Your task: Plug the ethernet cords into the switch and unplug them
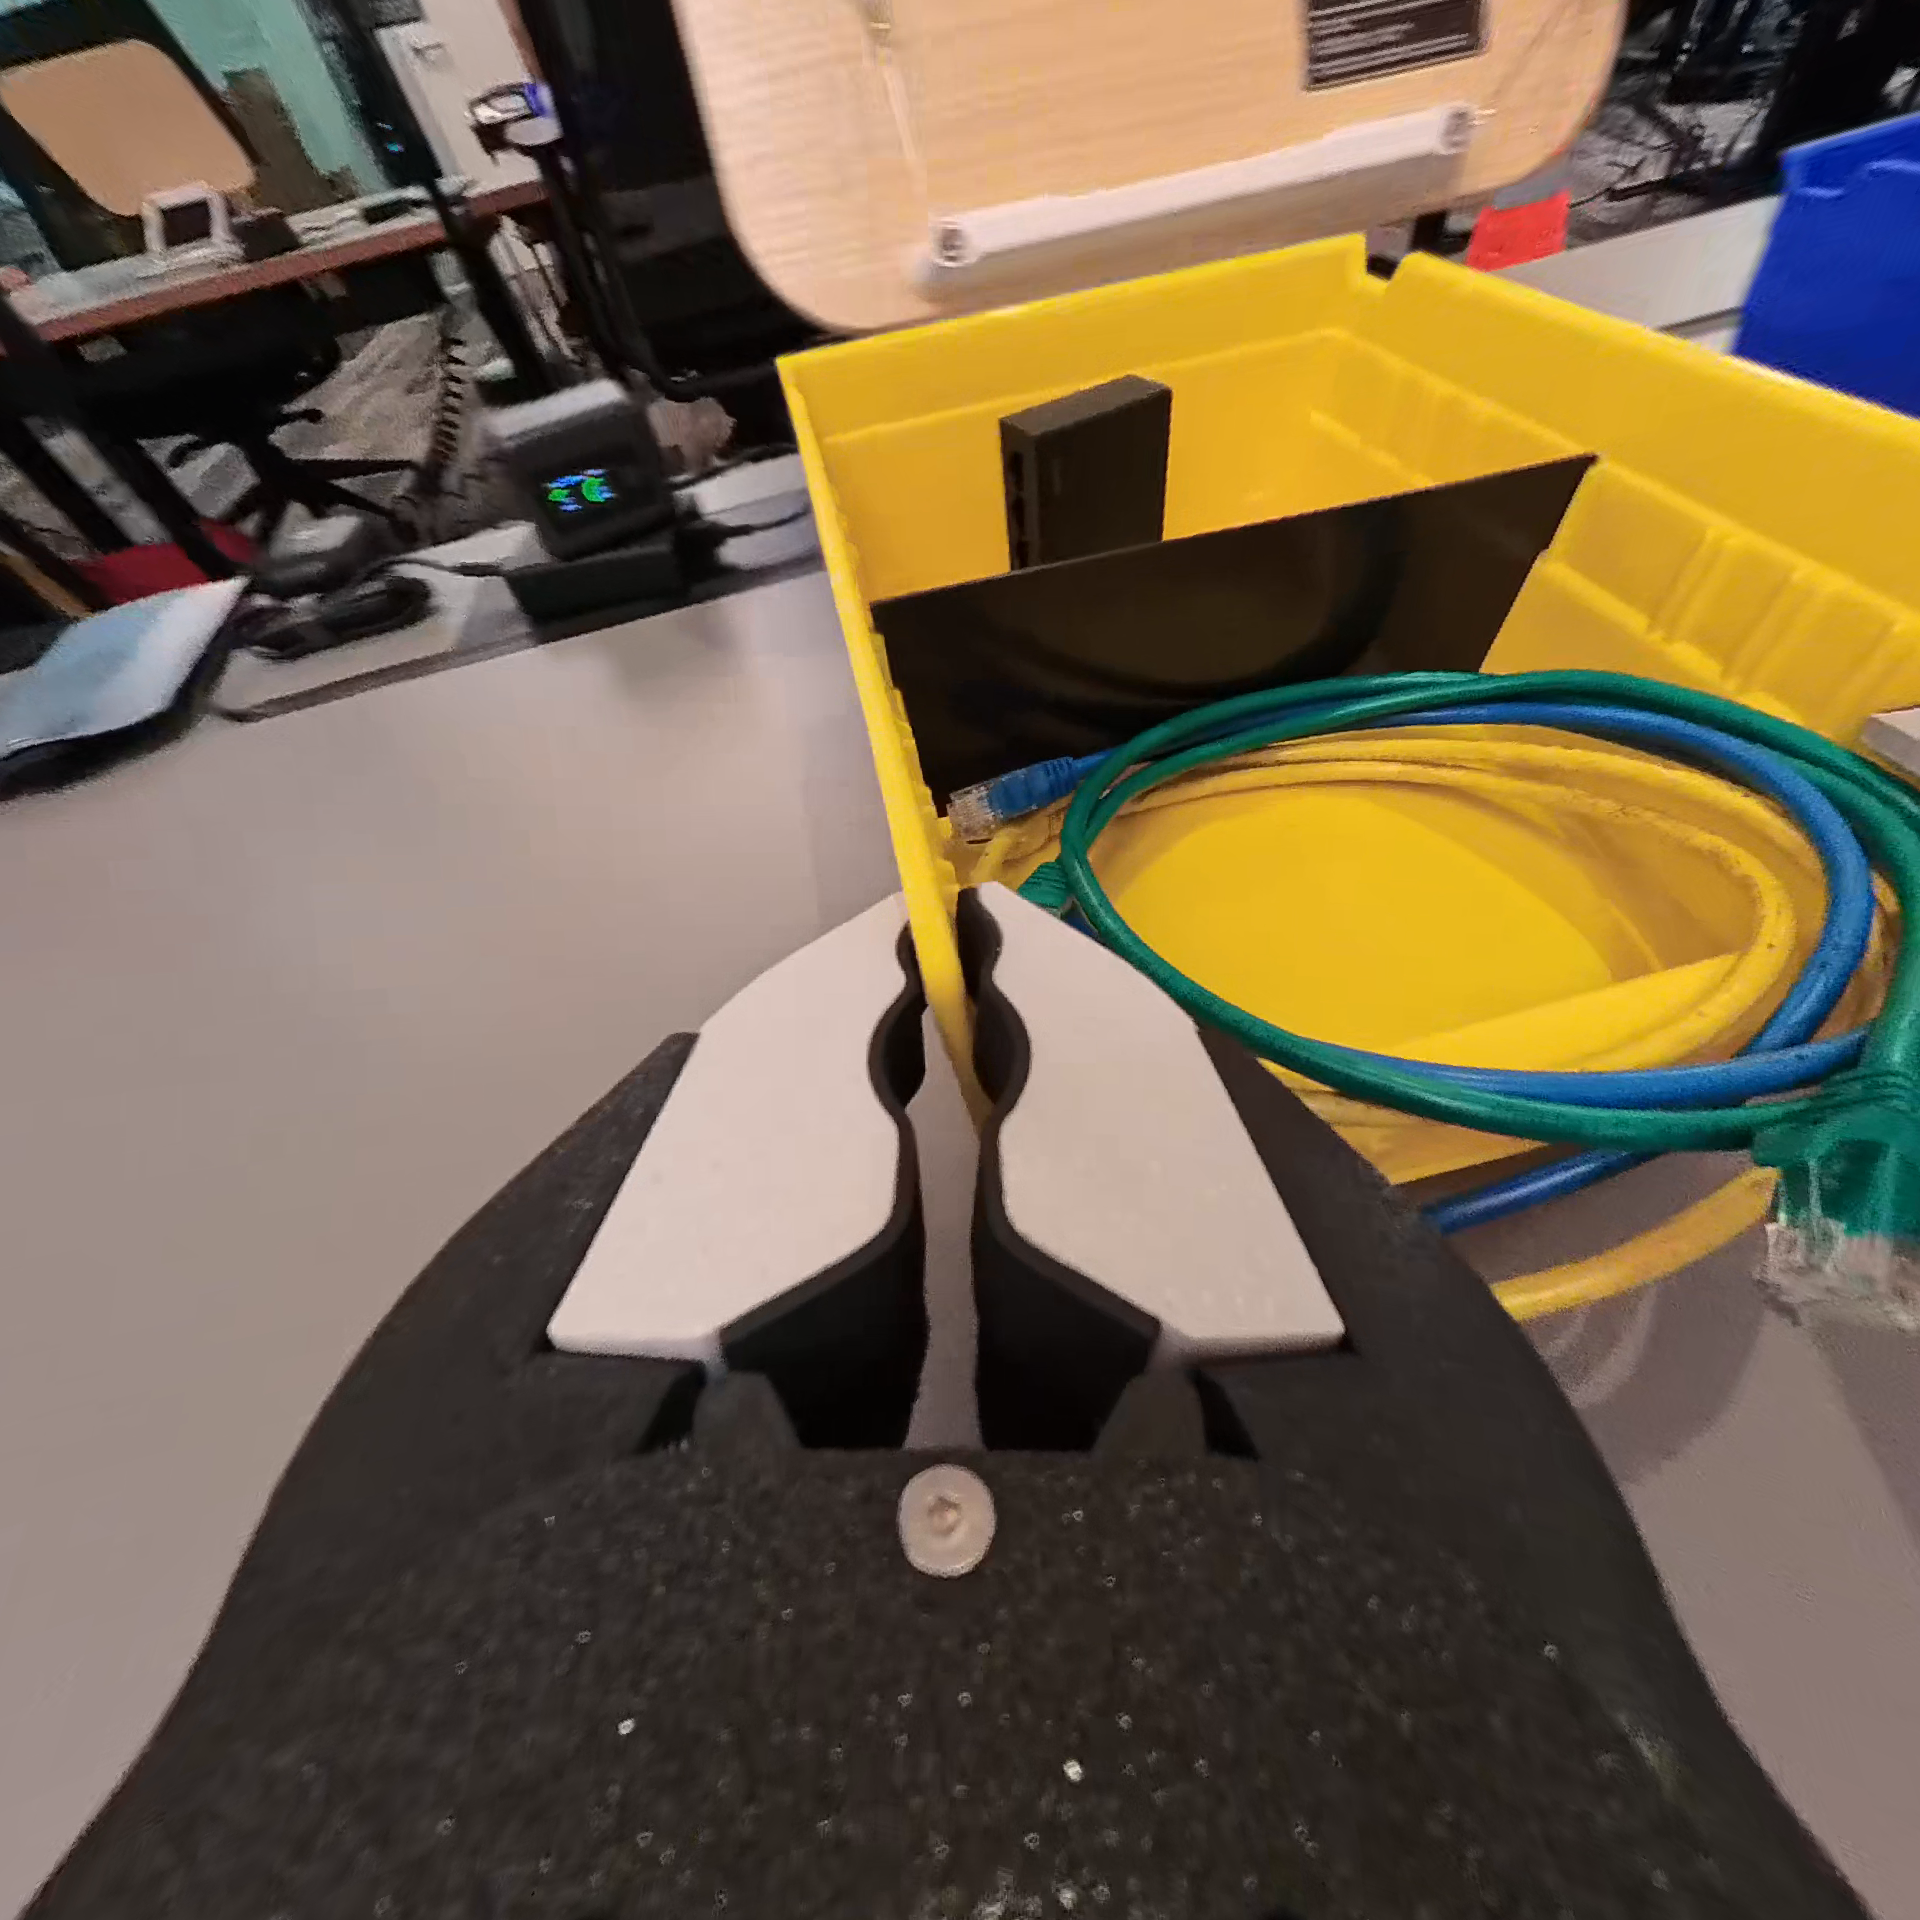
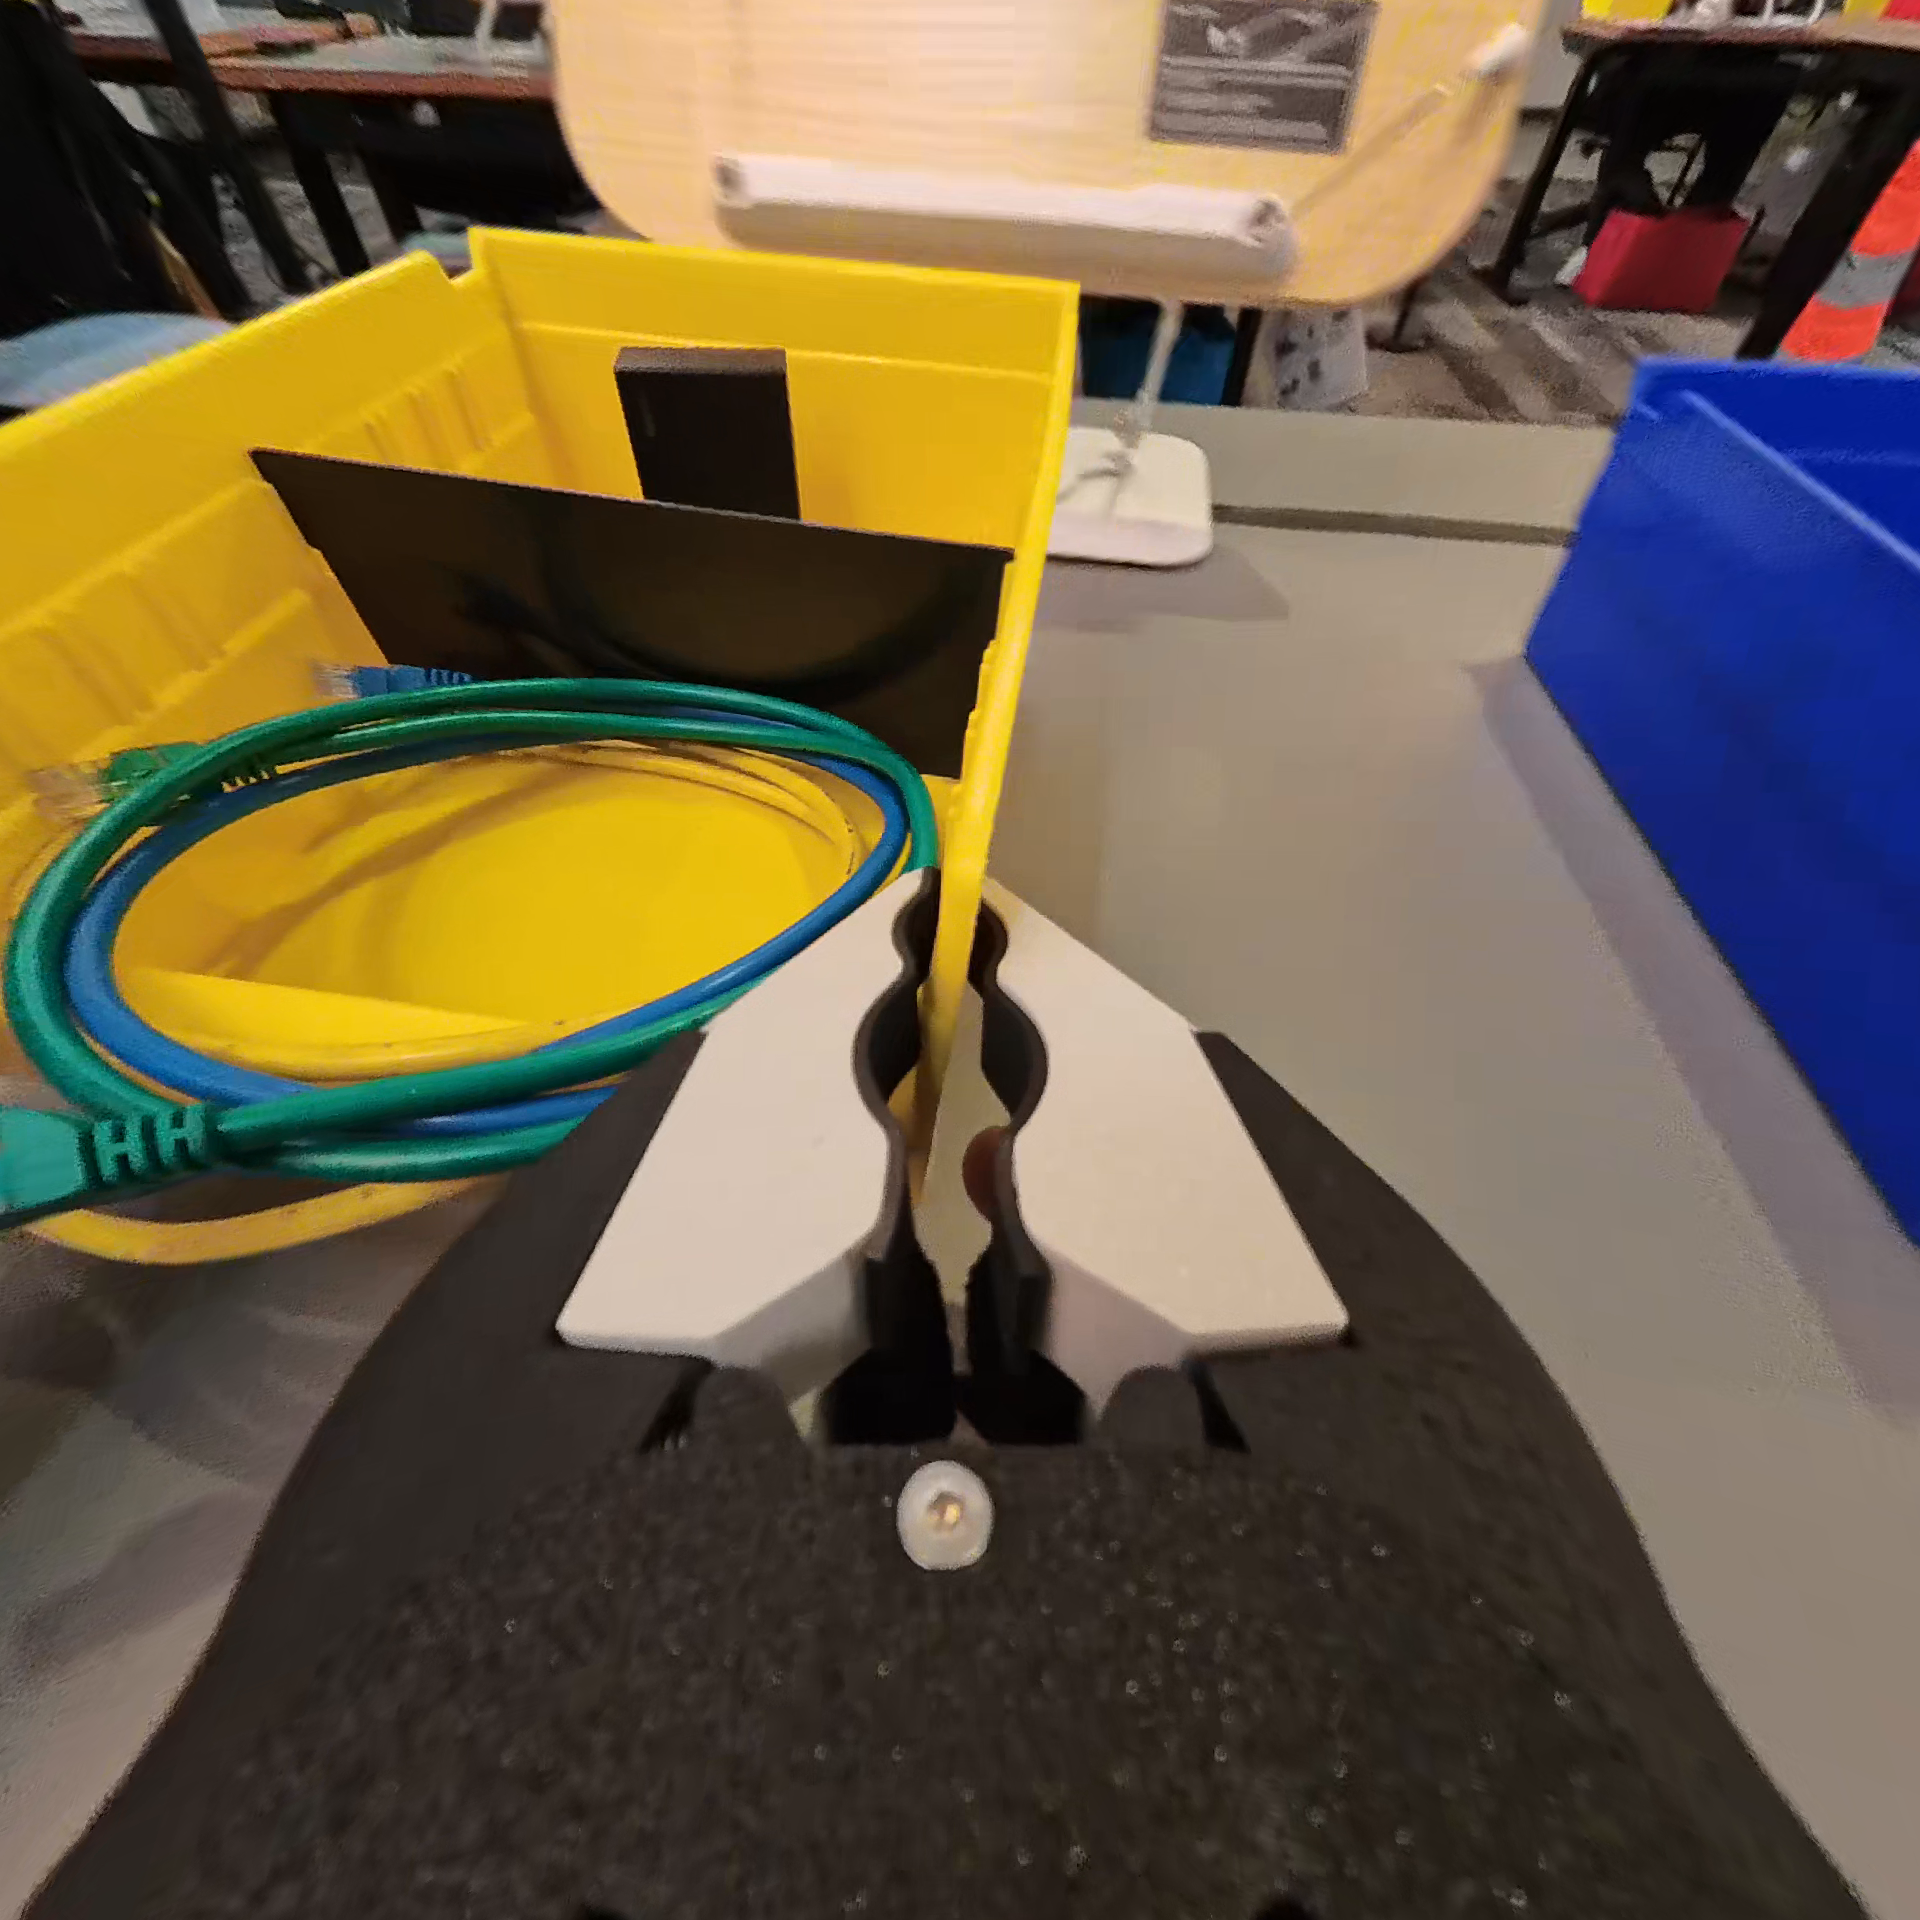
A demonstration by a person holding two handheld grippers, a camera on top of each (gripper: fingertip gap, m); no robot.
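A yellow bin [image 1: 1039, 343] stands on the grey table. In its front part lie coiled green [image 1: 1351, 1049], blue [image 1: 1558, 727] and yellow [image 1: 1766, 935] ethernet cords; one green plug [image 1: 1839, 1174] hangs over the low front edge. Behind a black divider [image 1: 1195, 634] the black switch [image 1: 1086, 468] stands upright. My left gripper [image 1: 940, 914] is shut on the bin's left wall. My right gripper [image 2: 956, 894] is shut on the bin's right wall [image 2: 1023, 582]. The right wrist view also shows the switch [image 2: 712, 431] and the green cord [image 2: 520, 701].
A blue bin [image 2: 1745, 675] stands to the right of the yellow one. A pale wooden board [image 1: 1091, 135] on a white base [image 2: 1132, 499] stands behind the bin. Dark boxes and cables [image 1: 582, 561] lie at the table's far left.
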